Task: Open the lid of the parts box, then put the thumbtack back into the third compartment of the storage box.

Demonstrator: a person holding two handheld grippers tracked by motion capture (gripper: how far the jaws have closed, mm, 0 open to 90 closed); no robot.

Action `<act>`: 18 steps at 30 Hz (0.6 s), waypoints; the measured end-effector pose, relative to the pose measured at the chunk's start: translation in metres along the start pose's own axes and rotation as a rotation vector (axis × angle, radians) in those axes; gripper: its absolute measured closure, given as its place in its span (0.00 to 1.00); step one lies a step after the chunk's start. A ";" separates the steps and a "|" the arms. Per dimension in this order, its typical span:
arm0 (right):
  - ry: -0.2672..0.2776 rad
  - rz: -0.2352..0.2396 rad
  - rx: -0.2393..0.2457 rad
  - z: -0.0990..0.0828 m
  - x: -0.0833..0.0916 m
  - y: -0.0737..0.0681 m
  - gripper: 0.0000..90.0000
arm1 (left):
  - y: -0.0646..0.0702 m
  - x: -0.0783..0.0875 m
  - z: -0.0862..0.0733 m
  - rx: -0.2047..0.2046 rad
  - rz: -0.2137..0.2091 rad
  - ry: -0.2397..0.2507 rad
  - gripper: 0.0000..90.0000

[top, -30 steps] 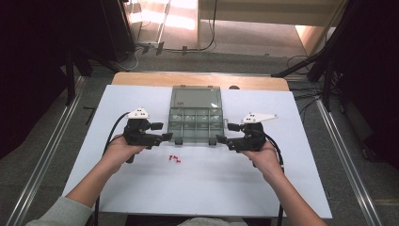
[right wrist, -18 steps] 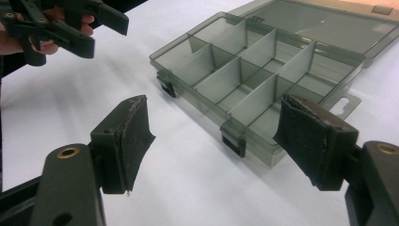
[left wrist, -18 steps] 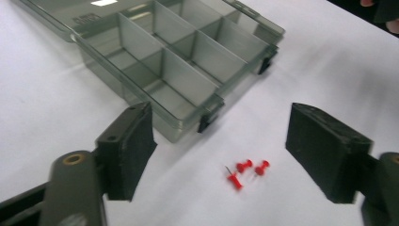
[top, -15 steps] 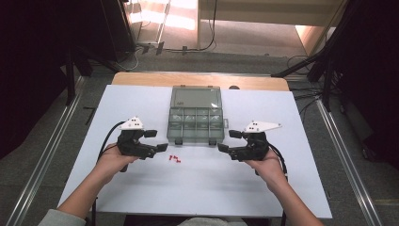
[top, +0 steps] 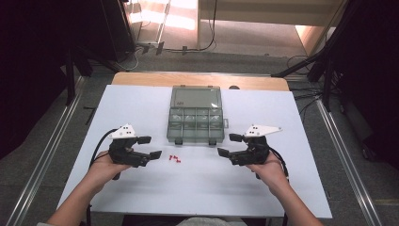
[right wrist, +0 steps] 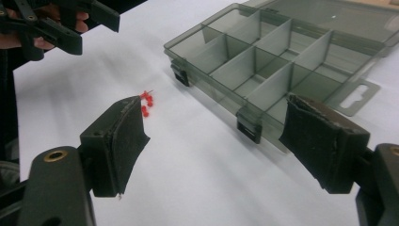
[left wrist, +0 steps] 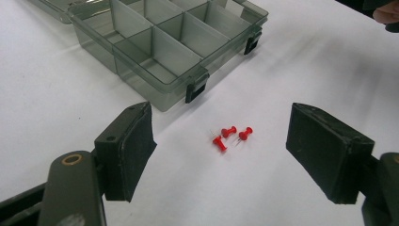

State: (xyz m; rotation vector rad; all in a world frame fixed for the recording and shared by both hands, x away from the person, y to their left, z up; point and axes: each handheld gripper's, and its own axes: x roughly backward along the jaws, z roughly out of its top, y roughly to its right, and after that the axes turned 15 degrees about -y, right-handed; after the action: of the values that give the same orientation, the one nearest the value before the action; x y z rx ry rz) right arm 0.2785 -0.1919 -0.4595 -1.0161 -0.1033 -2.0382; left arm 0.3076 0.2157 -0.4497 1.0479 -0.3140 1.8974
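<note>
Since the earlier frame both grippers have drawn back from the box toward the frame's lower edge, their jaws just opening wider. The left gripper [top: 151, 147], lower left, gapes wide and holds nothing; the right gripper [top: 229, 145], lower right, likewise. Between them, nearer the left, three red pushpins [left wrist: 230, 136] lie clustered on the white table [top: 291, 122]. Above, at centre, the smoky clear compartment box [top: 195, 121] lies lid-open, its visible compartments bare.
</note>
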 end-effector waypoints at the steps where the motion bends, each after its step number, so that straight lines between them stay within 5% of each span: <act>1: -0.001 0.007 -0.006 0.001 -0.001 -0.001 0.25 | 0.000 0.001 -0.001 0.000 0.005 0.001 0.26; 18: -0.052 0.062 0.058 0.016 -0.027 -0.012 0.23 | -0.004 0.009 -0.015 0.032 0.030 0.010 0.26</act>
State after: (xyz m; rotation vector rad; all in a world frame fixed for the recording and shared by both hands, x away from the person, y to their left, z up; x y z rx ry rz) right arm 0.2887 -0.1599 -0.4639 -1.0239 -0.1559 -1.9426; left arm 0.3006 0.2319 -0.4520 1.0603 -0.2964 1.9399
